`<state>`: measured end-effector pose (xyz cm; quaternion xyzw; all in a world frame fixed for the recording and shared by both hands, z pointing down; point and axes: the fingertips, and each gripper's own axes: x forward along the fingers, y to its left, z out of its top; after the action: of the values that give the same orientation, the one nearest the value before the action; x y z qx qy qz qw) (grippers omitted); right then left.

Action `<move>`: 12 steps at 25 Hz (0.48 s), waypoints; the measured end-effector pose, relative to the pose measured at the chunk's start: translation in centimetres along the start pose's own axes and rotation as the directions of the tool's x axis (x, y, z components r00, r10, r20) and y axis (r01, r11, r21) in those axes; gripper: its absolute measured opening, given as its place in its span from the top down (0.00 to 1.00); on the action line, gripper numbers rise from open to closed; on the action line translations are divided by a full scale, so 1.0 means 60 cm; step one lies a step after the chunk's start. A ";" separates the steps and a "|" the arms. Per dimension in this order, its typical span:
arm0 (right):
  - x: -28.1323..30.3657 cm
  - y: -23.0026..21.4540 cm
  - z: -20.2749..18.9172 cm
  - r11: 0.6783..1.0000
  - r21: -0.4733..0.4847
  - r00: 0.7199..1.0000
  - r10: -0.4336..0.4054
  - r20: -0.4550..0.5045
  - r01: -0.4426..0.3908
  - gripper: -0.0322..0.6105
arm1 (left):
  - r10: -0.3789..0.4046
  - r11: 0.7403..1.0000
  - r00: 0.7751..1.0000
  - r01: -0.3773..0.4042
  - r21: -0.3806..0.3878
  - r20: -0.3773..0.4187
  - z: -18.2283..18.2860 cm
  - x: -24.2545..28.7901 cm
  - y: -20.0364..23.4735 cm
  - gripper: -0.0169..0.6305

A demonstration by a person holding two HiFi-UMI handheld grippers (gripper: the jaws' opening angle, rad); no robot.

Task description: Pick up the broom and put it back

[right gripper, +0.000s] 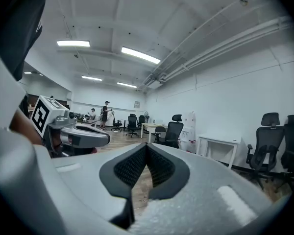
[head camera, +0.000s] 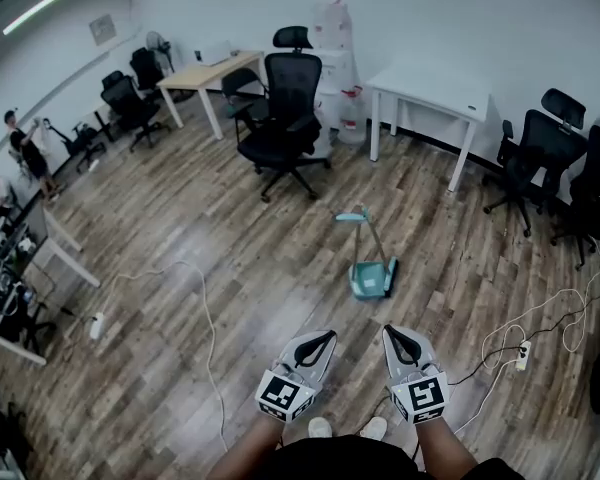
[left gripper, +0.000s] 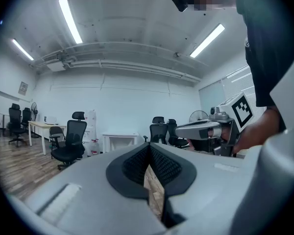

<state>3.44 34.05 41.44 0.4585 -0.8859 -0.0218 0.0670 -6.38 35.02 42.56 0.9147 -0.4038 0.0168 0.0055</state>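
The teal broom point(head camera: 372, 276) lies on the wooden floor ahead of me, its thin handle running up to a teal grip point(head camera: 352, 215). My left gripper point(head camera: 327, 336) and right gripper point(head camera: 390, 330) are held side by side low in the head view, short of the broom and apart from it. Both are shut with nothing between the jaws. The left gripper view shows its own tips point(left gripper: 149, 148) meeting, with the right gripper point(left gripper: 206, 129) beside it. In the right gripper view that gripper's tips point(right gripper: 146, 146) are also closed. The broom does not appear in either gripper view.
A black office chair point(head camera: 285, 118) stands beyond the broom, with a white table point(head camera: 430, 93) to its right and a wooden desk point(head camera: 205, 73) at the back left. More chairs point(head camera: 550, 158) line the right. Cables point(head camera: 205, 318) and a power strip point(head camera: 523, 353) lie on the floor.
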 end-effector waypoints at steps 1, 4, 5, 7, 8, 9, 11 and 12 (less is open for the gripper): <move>0.000 0.003 0.003 1.000 0.012 1.000 -0.004 0.012 0.004 0.95 | 0.003 1.000 1.000 -0.003 -0.002 -0.001 0.000 -0.005 0.003 0.95; 0.003 0.016 0.009 0.999 0.040 0.999 -0.015 0.039 0.013 0.95 | 0.000 1.000 1.000 0.000 -0.009 -0.003 -0.004 -0.023 0.014 0.95; 0.004 0.022 0.009 0.999 0.045 0.999 -0.016 0.043 0.014 0.95 | -0.004 1.000 1.000 0.004 -0.010 -0.004 -0.007 -0.029 0.017 0.95; 0.006 0.034 0.007 0.999 0.048 0.999 -0.024 0.048 0.022 0.95 | -0.014 1.000 1.000 0.014 -0.007 -0.008 -0.011 -0.041 0.023 0.95; 0.007 0.039 0.005 0.998 0.049 0.998 -0.034 0.049 0.031 0.95 | -0.017 1.000 1.000 0.017 -0.004 -0.010 -0.012 -0.048 0.027 0.95; 0.008 0.042 0.004 0.998 0.053 0.998 -0.045 0.050 0.043 0.95 | -0.019 1.000 1.000 0.019 -0.001 -0.013 -0.012 -0.054 0.032 0.95; 0.010 0.046 0.003 0.996 0.062 0.997 -0.068 0.048 0.065 0.95 | -0.019 1.000 1.000 0.019 0.002 -0.015 -0.017 -0.061 0.042 0.95; 0.011 0.047 0.002 0.995 0.064 0.996 -0.074 0.044 0.071 0.95 | -0.017 1.000 1.000 0.017 0.001 -0.014 -0.023 -0.063 0.047 0.95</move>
<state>0.77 35.15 41.64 0.4918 -0.8701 -0.0071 0.0312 -11.05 35.97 43.79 0.9180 -0.3959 0.0235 0.0079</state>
